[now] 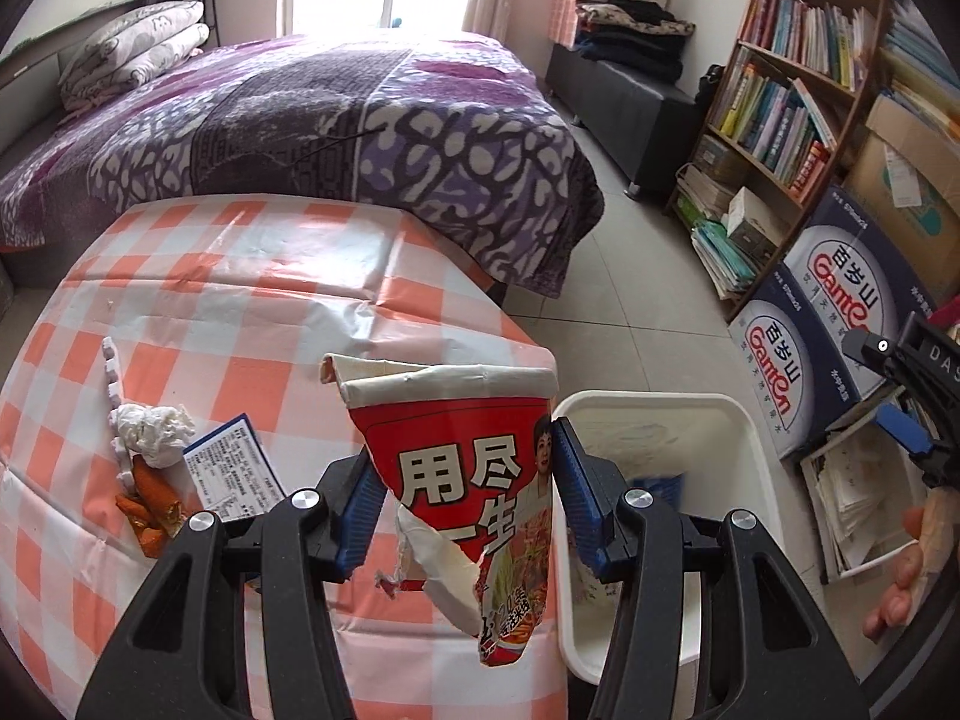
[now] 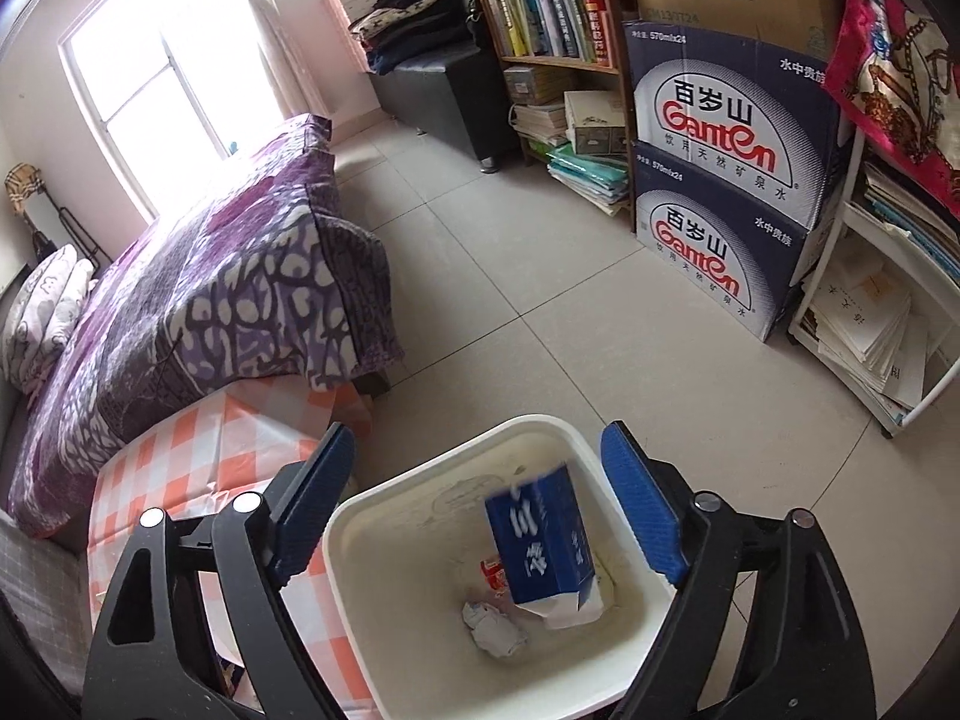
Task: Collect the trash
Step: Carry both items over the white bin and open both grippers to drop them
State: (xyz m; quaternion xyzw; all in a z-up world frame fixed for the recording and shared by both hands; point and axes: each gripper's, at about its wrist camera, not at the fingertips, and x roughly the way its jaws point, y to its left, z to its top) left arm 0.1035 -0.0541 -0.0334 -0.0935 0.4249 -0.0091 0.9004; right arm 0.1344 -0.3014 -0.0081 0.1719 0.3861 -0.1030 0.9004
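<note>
Left wrist view: the left gripper (image 1: 465, 498) had its blue pads (image 1: 576, 480) pressed against both sides of a torn red instant-noodle cup (image 1: 462, 480), which it held above the near edge of a table under an orange-and-white checked tablecloth (image 1: 240, 312). The cup's lid was peeled back and its lower wall ripped open. On the cloth to the left lay a crumpled white tissue (image 1: 153, 432), pieces of orange peel (image 1: 147, 516) and a blue-edged printed packet (image 1: 234, 468), all close together. A white trash bin (image 1: 744, 456) stood on the floor just right of the table. At the far right edge, part of the right gripper (image 1: 900, 396) and the fingers of the person's hand (image 1: 912, 570) showed. Behind the table stood a bed with a purple patterned blanket (image 1: 360, 138) and a wooden bookshelf (image 1: 780, 96).

Right wrist view: the right gripper (image 2: 480, 510) hung over the trash bin (image 2: 360, 516) with its jaws spread wide and nothing between them. Below them a blue carton (image 2: 543, 540), blurred, was inside the bin, tilted, though whether it touched the bottom could not be told. A crumpled paper ball (image 2: 492, 630) and a small red scrap (image 2: 492, 573) lay on the bin's floor. Two stacked Ganten water boxes (image 2: 726, 180) stood on the tiled floor beyond.
</note>
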